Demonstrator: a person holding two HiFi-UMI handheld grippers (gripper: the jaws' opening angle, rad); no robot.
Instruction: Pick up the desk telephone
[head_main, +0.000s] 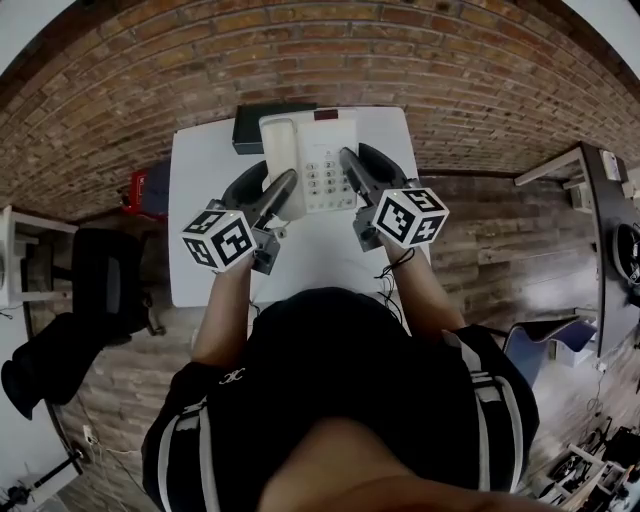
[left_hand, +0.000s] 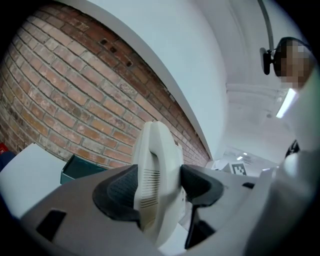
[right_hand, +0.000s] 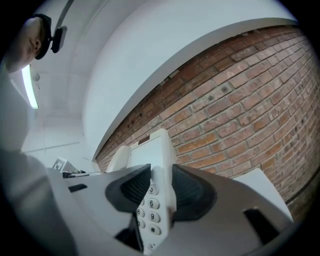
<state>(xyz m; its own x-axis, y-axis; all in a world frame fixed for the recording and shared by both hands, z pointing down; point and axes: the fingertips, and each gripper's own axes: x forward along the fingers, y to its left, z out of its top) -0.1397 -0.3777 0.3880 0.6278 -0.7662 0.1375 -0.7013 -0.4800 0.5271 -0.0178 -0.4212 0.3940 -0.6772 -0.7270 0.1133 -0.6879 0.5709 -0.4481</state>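
Note:
A cream desk telephone (head_main: 308, 160) with a keypad hangs above the white table (head_main: 200, 200), held from both sides. My left gripper (head_main: 285, 190) is shut on its handset side; in the left gripper view the black pads (left_hand: 120, 190) clamp the phone's left edge (left_hand: 155, 175). On the phone's right side my right gripper (head_main: 352, 172) is shut too. In the right gripper view that gripper's pads (right_hand: 187, 192) press on the keypad edge (right_hand: 155, 200), with number keys showing between them. Both grippers (left_hand: 156, 192) (right_hand: 161, 192) point roughly level toward the brick wall.
A dark box (head_main: 250, 125) lies at the table's far left corner, seen as a teal-dark box (left_hand: 80, 170) in the left gripper view. A brick wall (head_main: 330, 50) stands behind the table. A black chair (head_main: 100, 280) and a red item (head_main: 138, 188) sit to the left, a desk (head_main: 600, 200) at the right.

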